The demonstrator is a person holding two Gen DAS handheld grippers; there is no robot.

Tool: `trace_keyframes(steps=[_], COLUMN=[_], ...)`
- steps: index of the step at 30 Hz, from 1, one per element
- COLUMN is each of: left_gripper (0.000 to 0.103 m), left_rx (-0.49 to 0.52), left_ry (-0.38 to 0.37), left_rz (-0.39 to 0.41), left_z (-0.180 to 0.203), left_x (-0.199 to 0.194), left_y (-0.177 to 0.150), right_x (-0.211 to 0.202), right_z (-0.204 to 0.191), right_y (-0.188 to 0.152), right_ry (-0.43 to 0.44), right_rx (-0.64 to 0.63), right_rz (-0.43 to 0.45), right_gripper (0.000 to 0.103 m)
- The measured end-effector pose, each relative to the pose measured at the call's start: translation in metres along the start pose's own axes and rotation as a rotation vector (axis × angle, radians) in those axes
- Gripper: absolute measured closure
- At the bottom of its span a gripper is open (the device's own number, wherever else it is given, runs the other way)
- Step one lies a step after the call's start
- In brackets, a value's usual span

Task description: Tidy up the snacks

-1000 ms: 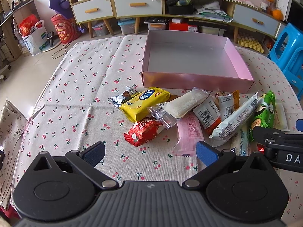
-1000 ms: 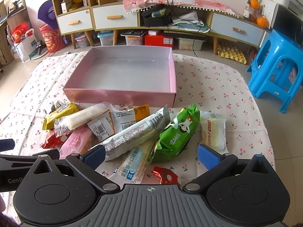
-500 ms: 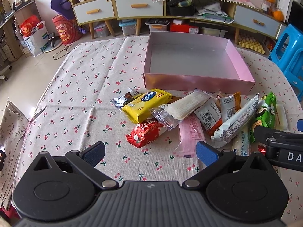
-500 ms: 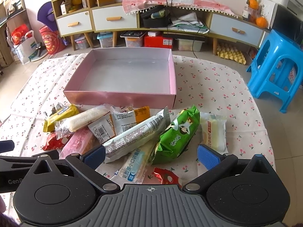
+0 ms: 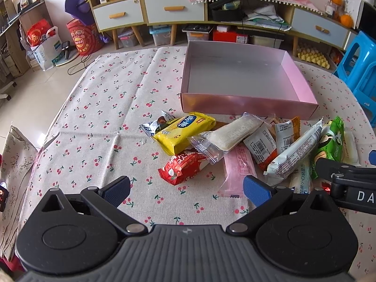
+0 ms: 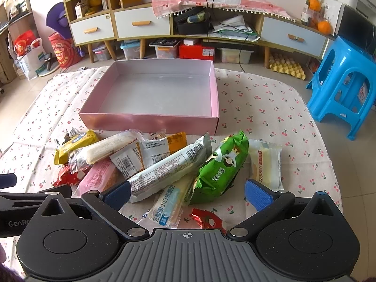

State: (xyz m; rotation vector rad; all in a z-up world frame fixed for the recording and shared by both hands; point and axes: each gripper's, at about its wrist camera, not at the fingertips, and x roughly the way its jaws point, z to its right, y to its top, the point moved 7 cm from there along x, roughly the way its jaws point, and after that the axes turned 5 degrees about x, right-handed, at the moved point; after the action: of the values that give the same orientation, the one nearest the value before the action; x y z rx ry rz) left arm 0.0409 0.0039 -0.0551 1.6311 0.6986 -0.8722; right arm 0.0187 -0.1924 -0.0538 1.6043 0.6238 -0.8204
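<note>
A pile of wrapped snacks lies on the cherry-print tablecloth (image 5: 98, 127) in front of an empty pink box (image 5: 246, 103), also in the right wrist view (image 6: 150, 122). It includes a yellow pack (image 5: 185, 131), a red pack (image 5: 183, 168), a pink pack (image 5: 238, 166), a long white pack (image 6: 169, 168) and a green pack (image 6: 223, 169). My left gripper (image 5: 186, 189) is open and empty, just short of the red pack. My right gripper (image 6: 188, 193) is open and empty, low before the green and white packs.
A blue plastic stool (image 6: 345, 87) stands right of the table. A low cabinet with drawers (image 6: 141, 25) and storage boxes lines the far wall. Bags (image 5: 44, 44) sit on the floor at the left. The table's left edge drops off near a folded cloth (image 5: 14, 155).
Both grippers have drawn back and up slightly, so the snacks and box sit a little lower in both views. Nothing was grasped or moved.
</note>
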Motion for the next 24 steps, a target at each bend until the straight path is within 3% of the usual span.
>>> trace_keyframes(steps=[24], left_gripper=[0.0], left_rx=[0.002], left_ry=[0.003], left_rz=[0.006], left_z=[-0.001], left_x=[-0.0001], left_y=[-0.0005], right_x=[-0.0013], right_z=[0.0003], right_y=[0.0003], right_ry=[0.0], right_rx=[-0.001], right_rz=[0.003], right_gripper=[0.0])
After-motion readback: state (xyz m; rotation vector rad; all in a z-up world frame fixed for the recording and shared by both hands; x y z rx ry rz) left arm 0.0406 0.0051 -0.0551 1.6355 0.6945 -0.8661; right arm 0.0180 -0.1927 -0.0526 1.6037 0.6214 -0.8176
